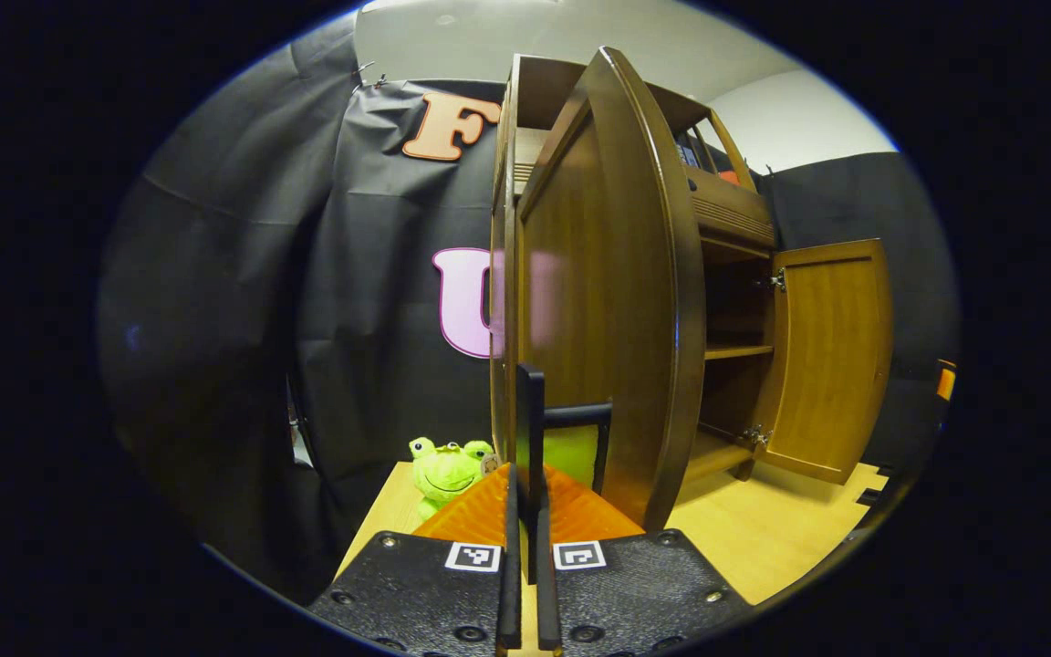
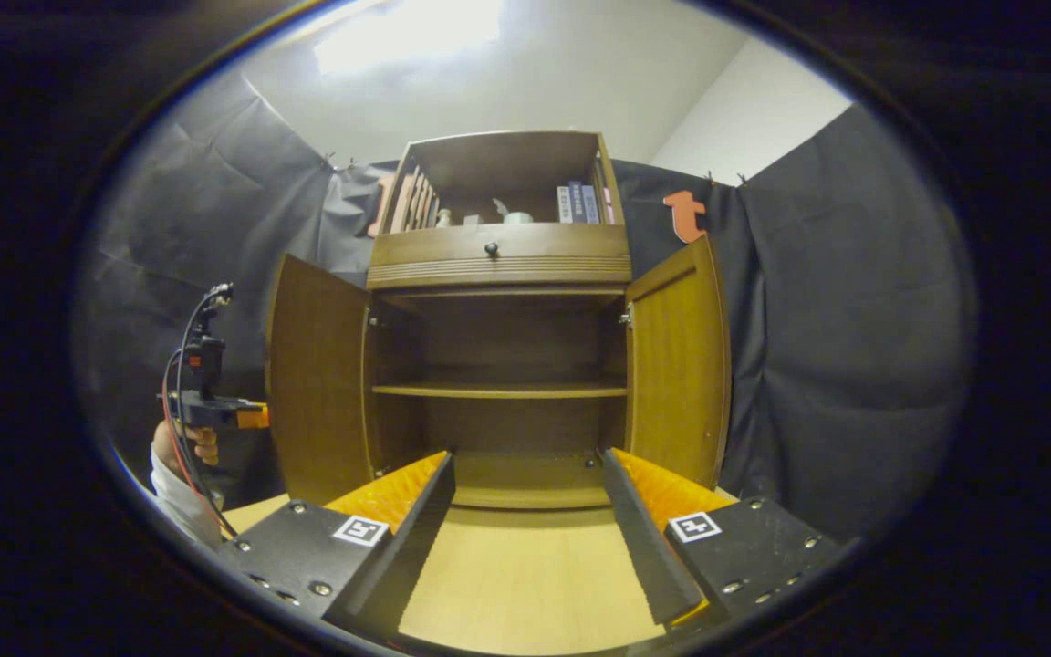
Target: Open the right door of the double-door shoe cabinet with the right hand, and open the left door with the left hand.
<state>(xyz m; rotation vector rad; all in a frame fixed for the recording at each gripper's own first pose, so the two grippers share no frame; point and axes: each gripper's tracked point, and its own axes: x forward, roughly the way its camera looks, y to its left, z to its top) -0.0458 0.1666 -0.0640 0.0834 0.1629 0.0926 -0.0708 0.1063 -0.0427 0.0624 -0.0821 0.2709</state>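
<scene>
On the wooden floor (image 2: 525,584) before me the cabinet (image 2: 500,365) stood with its left door (image 2: 317,383) and right door (image 2: 679,360) both swung wide, my left gripper (image 1: 525,511) pinched shut beside the left door's edge near a green frog toy (image 1: 446,471), my right gripper (image 2: 525,538) spread open.
</scene>
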